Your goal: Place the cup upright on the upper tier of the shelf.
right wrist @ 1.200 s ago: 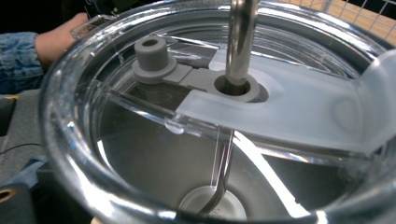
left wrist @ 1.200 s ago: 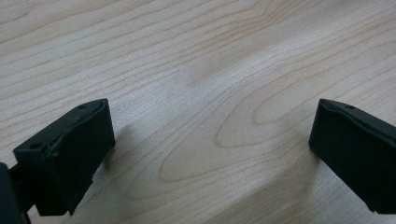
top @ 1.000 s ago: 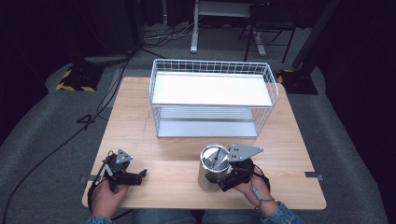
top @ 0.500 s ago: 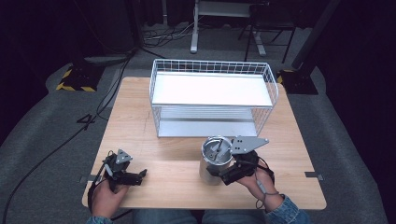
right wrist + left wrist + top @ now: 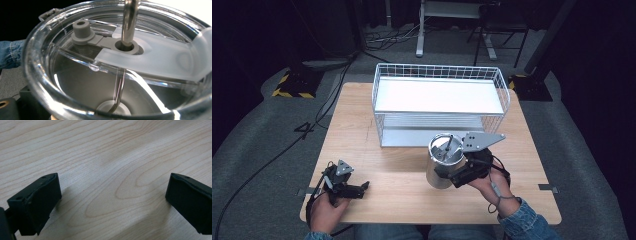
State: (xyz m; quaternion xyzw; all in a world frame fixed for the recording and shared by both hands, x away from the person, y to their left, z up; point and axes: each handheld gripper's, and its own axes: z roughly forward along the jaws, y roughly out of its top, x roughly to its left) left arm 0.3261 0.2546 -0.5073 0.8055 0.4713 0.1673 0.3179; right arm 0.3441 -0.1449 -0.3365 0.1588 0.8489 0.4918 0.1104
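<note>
Stainless steel tumbler (image 5: 444,161) with clear lid and metal straw stands before the white wire basket (image 5: 439,102), clamped by the right gripper (image 5: 460,172). Left gripper (image 5: 346,184) rests spread, empty. Recommendation: carry upright, clearing the rim.

Left gripper (image 5: 112,202) hangs just over the bare wooden table (image 5: 107,157), jaws wide apart at eight and four o'clock.
</note>
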